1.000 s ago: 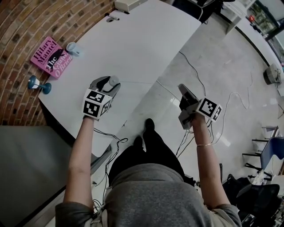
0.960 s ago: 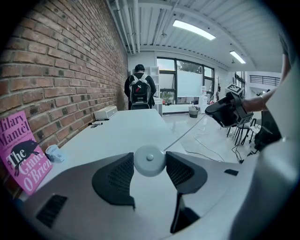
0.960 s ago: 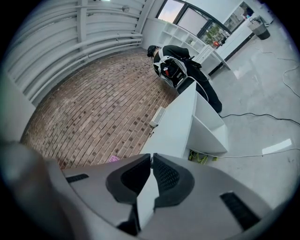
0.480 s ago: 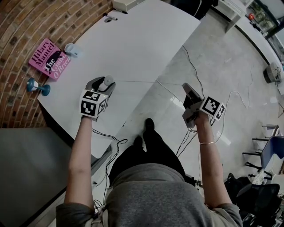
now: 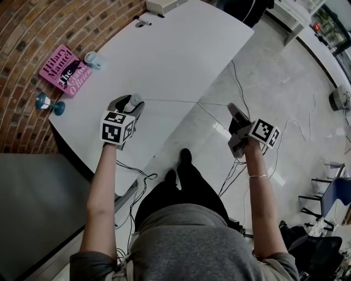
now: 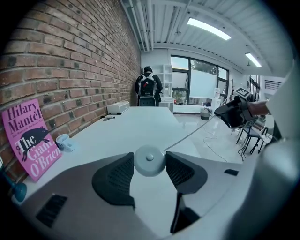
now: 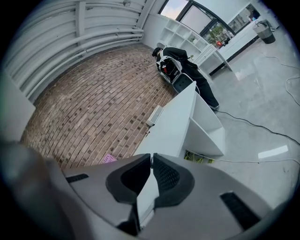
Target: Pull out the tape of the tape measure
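A small round white tape measure (image 5: 135, 100) (image 6: 149, 161) is pinched between the pads of my left gripper (image 5: 131, 102) (image 6: 149, 162), just above the white table (image 5: 175, 49). Its thin tape (image 5: 186, 101) (image 6: 192, 132) runs taut to the right, out past the table's edge and over the floor. It ends at my right gripper (image 5: 232, 108) (image 7: 151, 164), which is shut on the tape's end. In the left gripper view that right gripper (image 6: 233, 112) shows far off at the right. The tape itself is barely visible in the right gripper view.
A pink book (image 5: 64, 70) leans against the brick wall, with a small cup (image 5: 92, 59) and a blue stand (image 5: 49, 104) beside it. A white box (image 5: 163, 5) lies at the table's far end. Cables (image 5: 241, 88) trail over the floor. A person with a backpack (image 6: 148, 86) stands far off.
My right gripper has drifted a little to the right, away from the left one, and the drawn-out stretch of tape is slightly longer. The left gripper has stayed over the table.
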`<action>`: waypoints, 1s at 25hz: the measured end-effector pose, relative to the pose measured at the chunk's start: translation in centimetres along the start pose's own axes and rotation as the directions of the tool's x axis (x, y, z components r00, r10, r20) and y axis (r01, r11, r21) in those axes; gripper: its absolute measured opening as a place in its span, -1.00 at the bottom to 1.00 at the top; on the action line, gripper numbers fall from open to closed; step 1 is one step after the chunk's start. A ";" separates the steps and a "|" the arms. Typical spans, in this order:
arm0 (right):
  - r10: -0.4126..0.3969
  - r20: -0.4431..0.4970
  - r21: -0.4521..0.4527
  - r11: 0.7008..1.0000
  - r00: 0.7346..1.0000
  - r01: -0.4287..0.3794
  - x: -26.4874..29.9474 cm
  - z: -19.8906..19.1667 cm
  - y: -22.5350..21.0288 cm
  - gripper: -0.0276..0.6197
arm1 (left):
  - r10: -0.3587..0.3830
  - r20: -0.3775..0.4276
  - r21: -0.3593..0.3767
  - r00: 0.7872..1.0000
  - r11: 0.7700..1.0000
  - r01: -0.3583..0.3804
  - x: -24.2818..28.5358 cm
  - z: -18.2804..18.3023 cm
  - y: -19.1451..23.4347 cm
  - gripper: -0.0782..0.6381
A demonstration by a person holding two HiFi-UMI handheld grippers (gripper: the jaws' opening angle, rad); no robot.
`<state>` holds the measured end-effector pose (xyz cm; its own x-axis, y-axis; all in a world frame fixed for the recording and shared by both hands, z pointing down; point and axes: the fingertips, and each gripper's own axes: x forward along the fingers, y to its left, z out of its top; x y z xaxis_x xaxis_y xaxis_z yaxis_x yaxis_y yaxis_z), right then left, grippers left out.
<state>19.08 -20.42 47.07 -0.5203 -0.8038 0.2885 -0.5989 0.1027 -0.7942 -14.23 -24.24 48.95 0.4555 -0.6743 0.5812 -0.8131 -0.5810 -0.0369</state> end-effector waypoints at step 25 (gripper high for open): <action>0.042 -0.176 -0.107 0.992 0.983 -0.061 9.4 1.3 0.5 -0.84 | 0.111 -0.078 -0.120 0.991 0.986 -0.120 1.4 -2.0 1.3 -0.15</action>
<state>14.64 -28.69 48.66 -0.6441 -0.6828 0.3448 -0.6276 0.2140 -0.7486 -15.38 -25.07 51.35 0.3325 -0.6971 0.6353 -0.8994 -0.4370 -0.0089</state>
